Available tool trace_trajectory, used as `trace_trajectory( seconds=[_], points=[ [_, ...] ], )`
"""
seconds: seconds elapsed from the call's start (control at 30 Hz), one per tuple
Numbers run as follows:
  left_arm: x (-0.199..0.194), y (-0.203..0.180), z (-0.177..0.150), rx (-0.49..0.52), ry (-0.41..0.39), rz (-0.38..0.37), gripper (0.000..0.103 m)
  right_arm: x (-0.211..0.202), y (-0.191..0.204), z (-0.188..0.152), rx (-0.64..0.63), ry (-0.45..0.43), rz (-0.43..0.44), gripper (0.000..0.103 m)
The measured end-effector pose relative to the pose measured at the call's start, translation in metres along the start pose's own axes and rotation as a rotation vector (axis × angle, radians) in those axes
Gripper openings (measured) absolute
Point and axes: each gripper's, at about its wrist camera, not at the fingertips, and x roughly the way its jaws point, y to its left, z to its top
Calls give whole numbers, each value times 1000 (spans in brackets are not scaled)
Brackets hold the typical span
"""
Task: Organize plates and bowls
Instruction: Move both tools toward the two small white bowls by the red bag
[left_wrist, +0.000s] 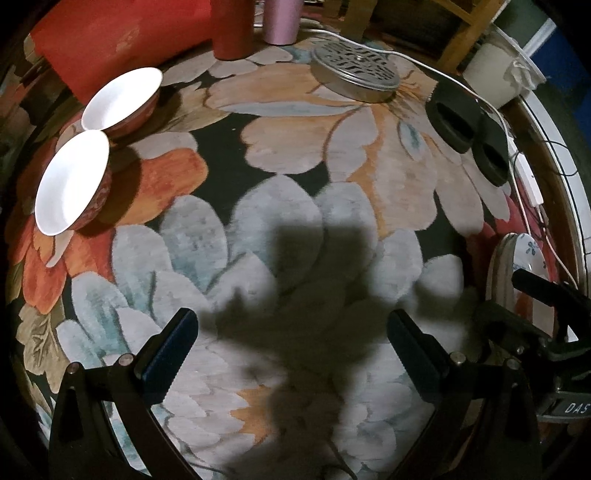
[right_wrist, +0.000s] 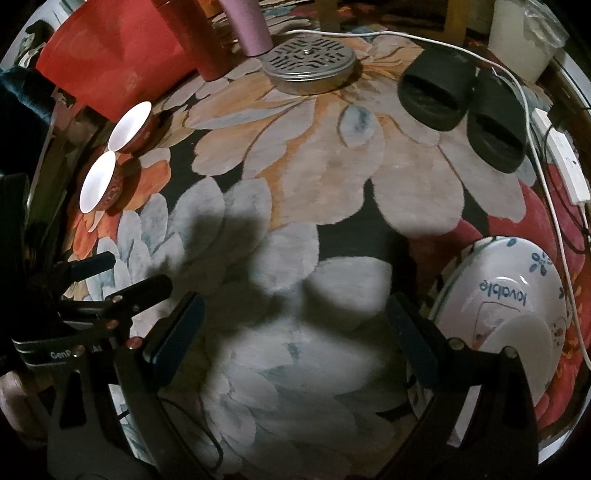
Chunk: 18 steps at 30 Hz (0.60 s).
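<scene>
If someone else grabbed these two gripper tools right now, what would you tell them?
Left gripper: open, empty, hovering over the floral rug.
Right gripper: open, empty, also over the rug.
Two red bowls sit side by side, rims about touching, at far left.
White plates with blue print lie at right, just beyond the right gripper's right finger; they look stacked, count unclear.
Done: nothing held; bowls not stacked.
Left: probably nest the bowls, then gather them with the plates.
Slippers and a metal lid lie farther back.

floral rug (left_wrist: 295, 155) | two bowls (left_wrist: 74, 181); plates (right_wrist: 517, 295); slippers (right_wrist: 461, 110); metal lid (left_wrist: 354, 70)
</scene>
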Motion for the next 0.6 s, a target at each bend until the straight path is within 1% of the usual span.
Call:
trace_trajectory(
  seconds=[0.6],
  points=[
    [0,44,-3,-69,-4,35,102,21,40,14,-57,17,37,99]
  ],
)
